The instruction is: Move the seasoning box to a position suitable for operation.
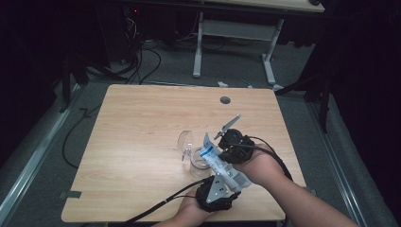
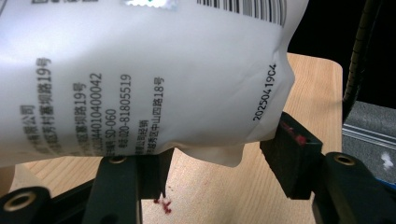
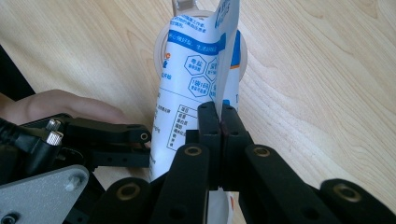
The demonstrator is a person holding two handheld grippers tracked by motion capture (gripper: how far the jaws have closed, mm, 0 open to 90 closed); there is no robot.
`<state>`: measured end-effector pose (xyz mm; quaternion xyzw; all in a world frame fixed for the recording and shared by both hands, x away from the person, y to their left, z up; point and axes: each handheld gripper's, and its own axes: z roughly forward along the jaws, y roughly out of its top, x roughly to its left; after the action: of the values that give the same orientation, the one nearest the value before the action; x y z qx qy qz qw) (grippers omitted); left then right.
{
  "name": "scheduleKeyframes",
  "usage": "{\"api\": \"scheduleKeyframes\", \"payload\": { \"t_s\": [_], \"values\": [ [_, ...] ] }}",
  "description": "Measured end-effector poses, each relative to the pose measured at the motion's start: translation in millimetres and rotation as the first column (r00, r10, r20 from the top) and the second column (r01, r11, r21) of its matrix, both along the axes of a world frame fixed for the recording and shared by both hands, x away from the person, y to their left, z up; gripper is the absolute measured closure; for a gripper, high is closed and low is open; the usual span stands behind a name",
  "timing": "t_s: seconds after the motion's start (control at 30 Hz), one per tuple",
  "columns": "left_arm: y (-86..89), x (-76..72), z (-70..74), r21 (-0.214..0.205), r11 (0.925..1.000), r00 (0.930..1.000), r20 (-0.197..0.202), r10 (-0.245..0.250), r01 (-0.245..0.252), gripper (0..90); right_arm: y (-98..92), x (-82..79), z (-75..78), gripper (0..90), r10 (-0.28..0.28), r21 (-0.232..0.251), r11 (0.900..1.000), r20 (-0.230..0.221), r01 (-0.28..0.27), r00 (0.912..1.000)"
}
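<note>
A white and blue printed pouch (image 1: 218,161) hangs tilted above the table, its upper end over a clear glass jar (image 1: 198,166). My left gripper (image 1: 221,183) holds the pouch's lower end; the pouch (image 2: 140,79) sits between its spread jaws, and both pads (image 2: 289,149) touch it. My right gripper (image 1: 226,150) is shut on the pouch's side edge; its pads (image 3: 208,122) pinch that seam just behind the blue-printed top (image 3: 196,60). The jar's rim (image 3: 158,53) shows behind the pouch. The jar's inside is hidden.
A clear round lid (image 1: 186,141) stands beside the jar. The wooden table (image 1: 142,142) has a cable hole (image 1: 225,100) near its far edge. A few red crumbs (image 2: 161,203) lie on the wood under the left jaws. Cables trail off the near edge.
</note>
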<state>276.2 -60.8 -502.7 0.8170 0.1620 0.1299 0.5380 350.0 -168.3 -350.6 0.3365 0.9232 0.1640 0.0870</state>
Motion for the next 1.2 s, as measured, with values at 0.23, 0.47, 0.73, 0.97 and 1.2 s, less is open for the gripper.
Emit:
{"api": "scheduleKeyframes", "payload": {
  "t_s": [0.23,0.47,0.73,0.97,1.2],
  "values": [
    [-0.9,-0.4,0.8,-0.001,1.0,1.0,0.001,0.0,0.0,45.8,-0.6,1.9,0.0,90.0,0.013,-0.005,0.9999,0.003,-0.013,0.9999],
    [-2.2,-1.3,2.9,0.0,1.0,1.0,0.007,0.002,-0.002,46.0,-0.7,1.7,0.8,90.0,0.009,-0.006,0.9999,0.006,-0.009,0.9999],
    [-3.0,-2.7,4.5,-0.008,1.0,1.0,0.005,-0.001,0.001,46.0,1.6,2.5,0.7,90.0,0.02,-0.02,0.9996,0.01,-0.02,0.9998],
    [-4.3,-2.6,6.1,-0.008,0.9999,1.0,0.007,-0.006,0.006,46.1,2.5,2.9,1.2,90.0,0.008,-0.023,0.9997,0.01,-0.007,0.9999],
    [-5.4,-2.3,6.5,-0.005,0.9999,0.9999,0.011,-0.009,0.009,46.5,1.8,4.3,0.9,90.0,0.014,-0.023,0.9996,0.011,-0.014,0.9998]
  ]
}}
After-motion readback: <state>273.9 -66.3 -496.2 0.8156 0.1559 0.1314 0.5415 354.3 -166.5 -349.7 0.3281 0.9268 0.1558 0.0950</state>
